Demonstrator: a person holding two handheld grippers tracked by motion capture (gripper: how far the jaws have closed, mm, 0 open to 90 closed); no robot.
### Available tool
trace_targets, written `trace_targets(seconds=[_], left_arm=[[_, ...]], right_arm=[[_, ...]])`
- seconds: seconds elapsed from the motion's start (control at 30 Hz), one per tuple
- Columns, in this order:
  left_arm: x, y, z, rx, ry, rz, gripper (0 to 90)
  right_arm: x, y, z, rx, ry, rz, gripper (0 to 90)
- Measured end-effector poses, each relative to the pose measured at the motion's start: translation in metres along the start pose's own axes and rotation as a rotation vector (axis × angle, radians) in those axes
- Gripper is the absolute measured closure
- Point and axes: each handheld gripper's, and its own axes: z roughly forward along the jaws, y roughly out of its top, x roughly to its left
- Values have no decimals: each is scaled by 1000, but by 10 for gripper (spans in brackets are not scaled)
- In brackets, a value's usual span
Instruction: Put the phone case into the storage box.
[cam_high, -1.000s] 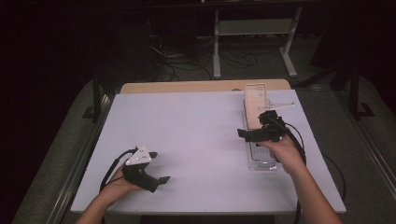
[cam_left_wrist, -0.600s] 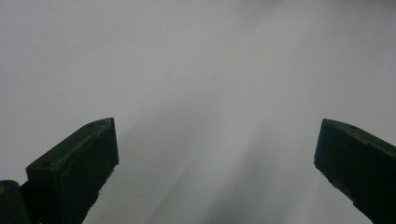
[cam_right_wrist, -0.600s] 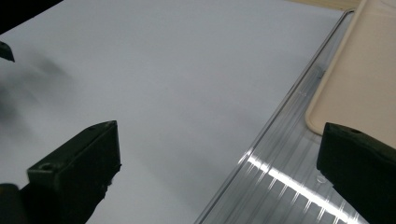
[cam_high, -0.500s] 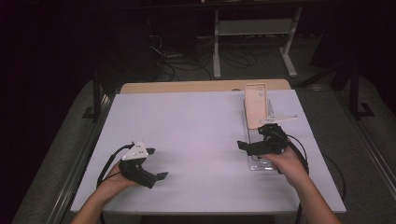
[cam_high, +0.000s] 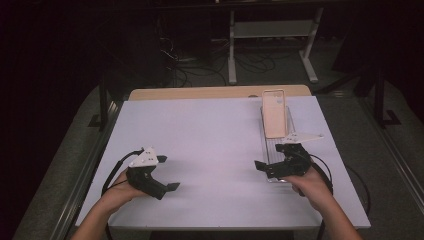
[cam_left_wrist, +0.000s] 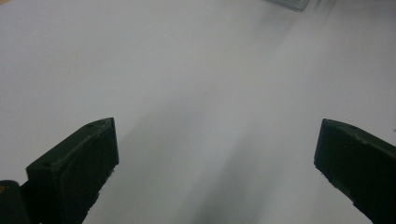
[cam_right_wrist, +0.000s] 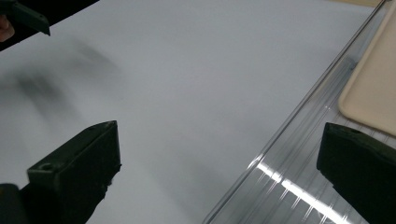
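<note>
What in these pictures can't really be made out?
- Near end of the clear tray: in the high view the right claw covers it.
- Beige case: cut off by the right gripper view's edge.
- Left claw: its open jaws are cropped at the bottom of the left gripper view.
- Floor cables behind the table: too dark.

A metal stand and cables occupy the dark floor.

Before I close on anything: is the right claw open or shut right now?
Open. In the right gripper view the right claw has its jaws far apart, with bare table and the clear tray's edge between them, gripping nothing.
</note>
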Motion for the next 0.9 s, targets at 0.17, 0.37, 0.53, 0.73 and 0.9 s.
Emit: trace_targets(seconds=[0.17, 0.37, 0.53, 0.73, 0.9], left_arm=[[1, 4, -3, -12, -5, 11, 0], [2, 6, -5, -31, -5, 3, 0], [2, 6, -6, -44, -10, -12, 0], [3, 5, -7, -53, -12, -10, 0], [3, 5, -6, -54, -13, -8, 0]], right_arm=[[2, -8, -2, -4, 11, -15, 0], [5, -15, -7, -17, 26, -11, 0], [4, -22, -6, -15, 34, -15, 0], [5, -23, -8, -19, 32, -17, 0], [5, -23, -8, -15, 32, -16, 0]])
